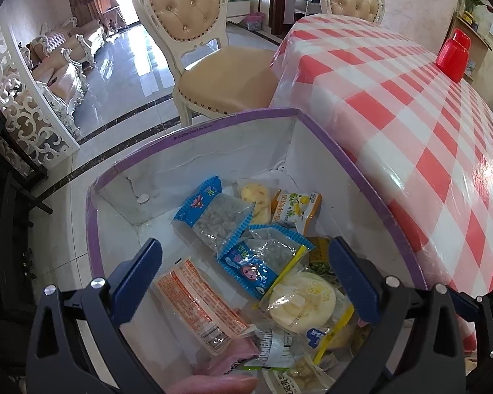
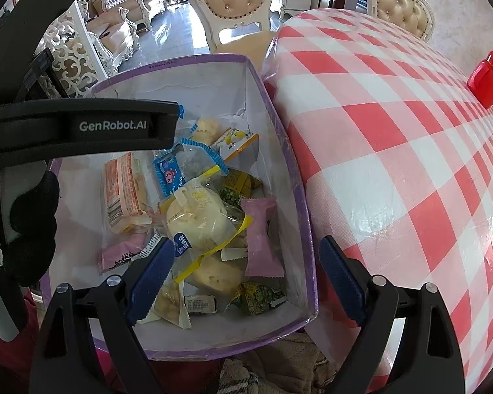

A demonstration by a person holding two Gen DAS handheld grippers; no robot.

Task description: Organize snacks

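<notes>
Purple-rimmed box (image 2: 279,151), white inside, sits off the table edge, its right wall touching the red/white checked tablecloth (image 2: 394,138). Snacks are all inside the box, piled loosely: orange-printed packet (image 2: 123,193) at left, round pale bun in clear wrap w/ yellow strip (image 2: 197,220) mid-pile, pink sachet (image 2: 263,239) to the bun's right, blue-edged packet (image 2: 169,172) behind the bun, green/yellow small packs (image 2: 258,297) near the front wall. Left gripper (image 1: 246,282) hangs over the box interior, jaws spread wide, nothing between them; blue pads (image 1: 138,279) straddle the pile w/o touching. Right gripper (image 2: 246,282) also over the box near its front-right corner, jaws wide apart, empty. A fingertip (image 1: 213,384) shows at the bottom of the left wrist view. Red lidded container (image 2: 486,80) stands on the table far side, well apart from the box. Cream padded chair (image 1: 213,49) behind the box.
</notes>
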